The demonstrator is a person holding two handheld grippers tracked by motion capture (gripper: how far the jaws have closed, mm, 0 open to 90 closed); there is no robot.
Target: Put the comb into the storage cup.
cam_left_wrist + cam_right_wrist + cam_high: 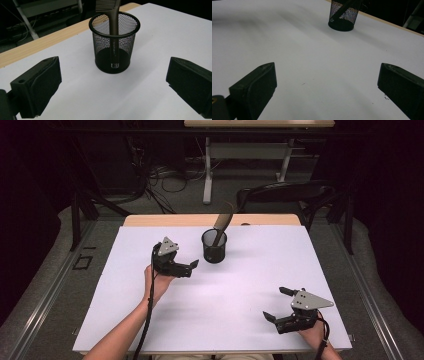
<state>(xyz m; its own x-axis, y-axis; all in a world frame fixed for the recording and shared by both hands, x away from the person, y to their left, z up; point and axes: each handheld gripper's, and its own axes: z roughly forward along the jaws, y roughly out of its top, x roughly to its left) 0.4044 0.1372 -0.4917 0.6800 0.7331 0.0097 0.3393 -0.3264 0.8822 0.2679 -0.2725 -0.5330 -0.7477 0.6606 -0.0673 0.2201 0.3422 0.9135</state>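
A black mesh cup stands upright on the white table sheet, toward the back middle. A brown comb stands in it, teeth end up, leaning against the rim. My left gripper is open just left of the cup and points at it, holding nothing. In the left gripper view the cup and comb sit ahead of the wide-apart jaws of that gripper. My right gripper is open and empty near the front right. The right gripper view has the cup far off beyond that gripper.
A strip of bare wooden tabletop runs along the sheet's far edge. Behind the table stands a dark chair. A white desk frame and cables lie on the floor farther back.
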